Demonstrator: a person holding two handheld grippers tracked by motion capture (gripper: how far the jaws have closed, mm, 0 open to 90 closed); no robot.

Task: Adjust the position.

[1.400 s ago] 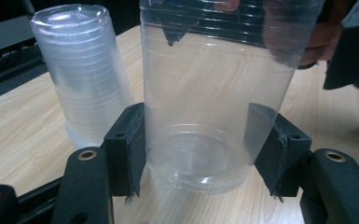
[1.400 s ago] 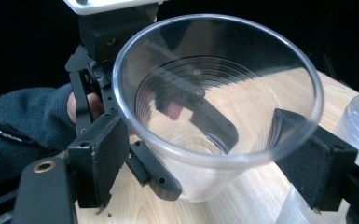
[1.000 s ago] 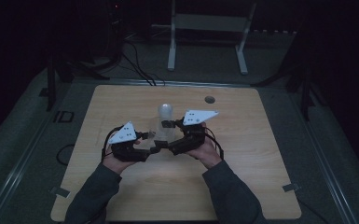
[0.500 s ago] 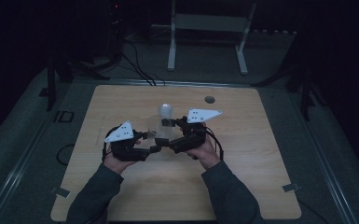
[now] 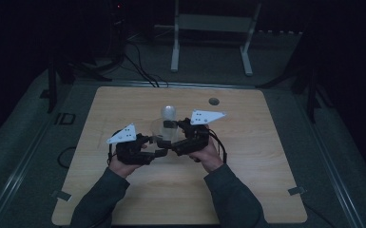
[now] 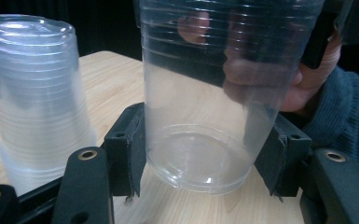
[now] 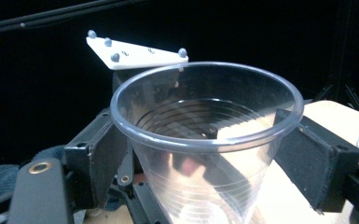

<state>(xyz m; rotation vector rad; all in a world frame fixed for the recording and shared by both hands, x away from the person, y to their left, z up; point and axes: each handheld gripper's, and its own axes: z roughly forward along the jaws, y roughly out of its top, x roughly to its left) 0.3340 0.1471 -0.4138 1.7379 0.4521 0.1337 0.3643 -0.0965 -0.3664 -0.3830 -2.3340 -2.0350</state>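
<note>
Left gripper (image 6: pixel 205 158): black jaws closed against base of clear ribbed plastic cup (image 6: pixel 214 102), cup upright at frame centre, just above wooden table (image 6: pixel 112 79). Right gripper (image 7: pixel 205 154): jaws pressed on same cup below rim. Stack of inverted clear plastic cups (image 6: pixel 37 98) at left of frame, just beside.

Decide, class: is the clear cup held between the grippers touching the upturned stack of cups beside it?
Apart. In the left gripper view, bare table shows between the clear cup and the stack of cups.
</note>
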